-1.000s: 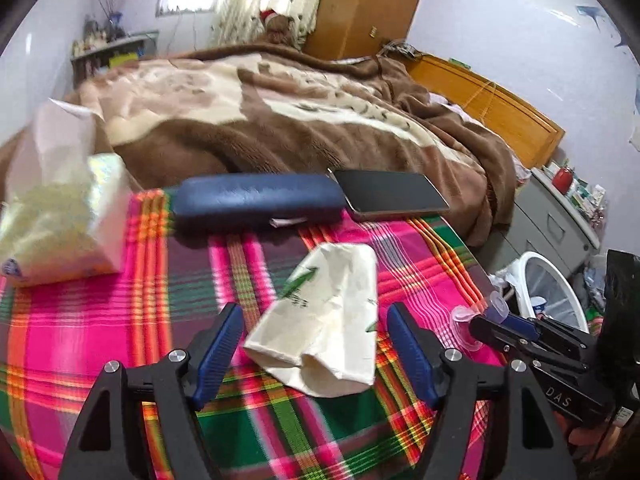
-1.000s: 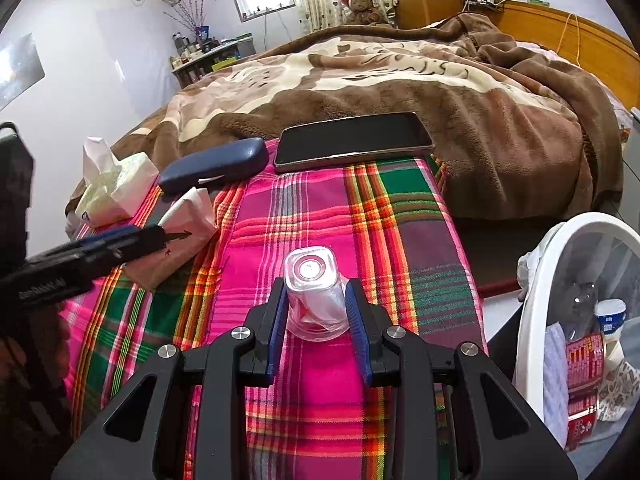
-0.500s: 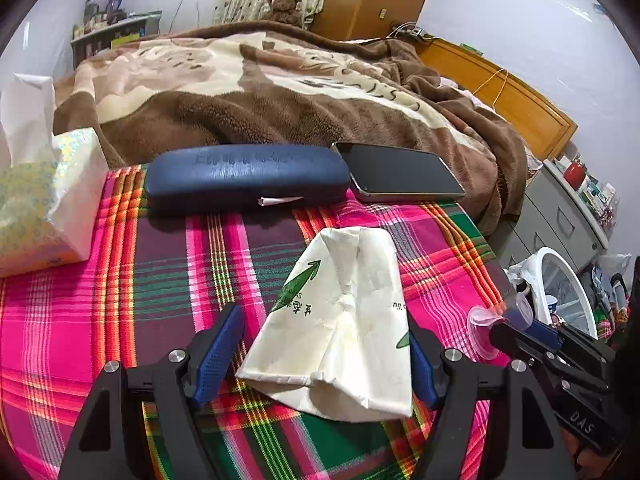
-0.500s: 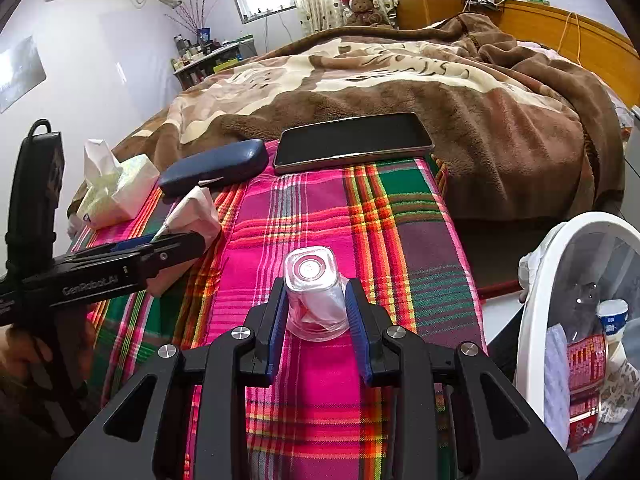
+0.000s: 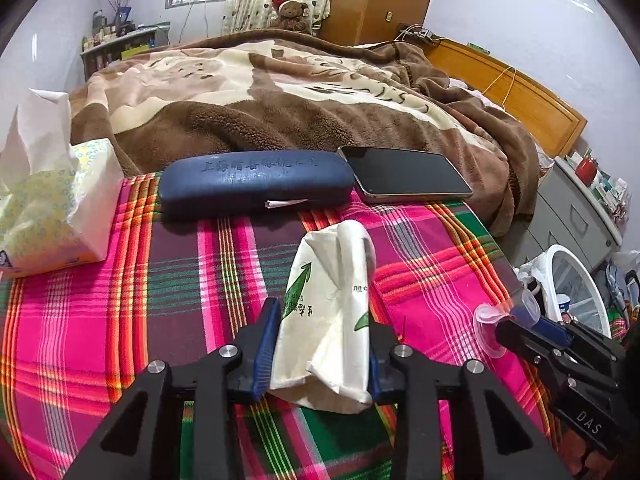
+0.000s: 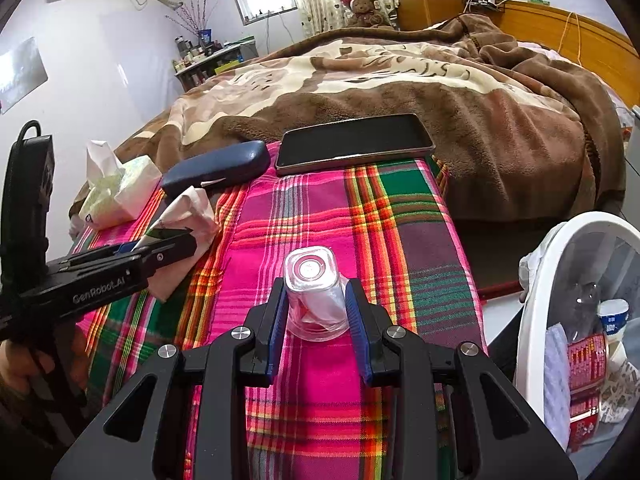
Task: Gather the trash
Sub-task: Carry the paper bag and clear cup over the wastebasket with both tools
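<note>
A bed fills the far side of the room, covered by a rumpled brown and cream blanket [image 5: 280,92]. In front of it lies a bright plaid cloth [image 5: 120,320] in pink, green and orange; its right edge drops off towards the floor. Just beyond that edge stands a white trash bin [image 6: 536,300], already holding packaging and a bottle. A tissue pack [image 5: 52,208] sits at the cloth's left side. Along the far edge, a dark blue glasses case [image 5: 256,184] lies beside a black phone [image 5: 404,176]. Bare plaid lies open between these and the near edge.

The left gripper [image 5: 320,344] is closed on a crumpled cream paper bag [image 5: 332,312] with green print, which is squeezed narrow between the blue pads. The right gripper [image 6: 316,312] is clamped on a small clear plastic cup [image 6: 314,292], upside down on the cloth, near the right edge and the bin
</note>
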The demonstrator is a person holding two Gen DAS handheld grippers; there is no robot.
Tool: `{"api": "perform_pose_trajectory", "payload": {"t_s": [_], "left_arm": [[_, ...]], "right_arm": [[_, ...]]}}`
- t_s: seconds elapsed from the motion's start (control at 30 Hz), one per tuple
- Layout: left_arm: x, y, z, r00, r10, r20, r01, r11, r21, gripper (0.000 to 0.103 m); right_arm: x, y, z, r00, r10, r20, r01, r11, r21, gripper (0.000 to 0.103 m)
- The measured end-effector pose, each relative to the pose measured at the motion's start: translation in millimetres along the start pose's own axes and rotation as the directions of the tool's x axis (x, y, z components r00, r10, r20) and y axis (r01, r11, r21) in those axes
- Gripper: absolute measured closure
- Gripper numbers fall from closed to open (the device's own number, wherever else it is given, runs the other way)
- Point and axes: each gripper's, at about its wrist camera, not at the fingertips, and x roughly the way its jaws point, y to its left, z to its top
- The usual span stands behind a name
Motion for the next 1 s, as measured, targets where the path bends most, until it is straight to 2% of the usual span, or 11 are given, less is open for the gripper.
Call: {"api": "perform_pose_trajectory", "payload": {"t_s": [0.27, 0.47, 1.0], "left_arm": [[-23.3, -8.8, -11.1, 1.000, 0.000, 0.029, 0.000, 1.000, -0.005, 0.069], [-49.2, -27.0, -19.7, 0.998, 0.004, 0.063, -0.005, 1.000, 0.028, 0.069], [-116.5, -105.5, -37.0, 0.987, -0.075, 0.143, 0.061, 0.993, 0.104, 0.069]], "right_arm": [[-14.1, 0.4, 0.2, 1.000, 0.009, 0.027, -0.009, 1.000, 0.008, 0.073], [-33.8, -2.8, -3.1, 0.998, 0.010, 0.058, -0.011, 1.000, 0.013, 0.073], [-108.2, -39.2, -9.8, 0.984, -0.052, 0.170, 0.047, 0.998, 0.035, 0.073]]}}
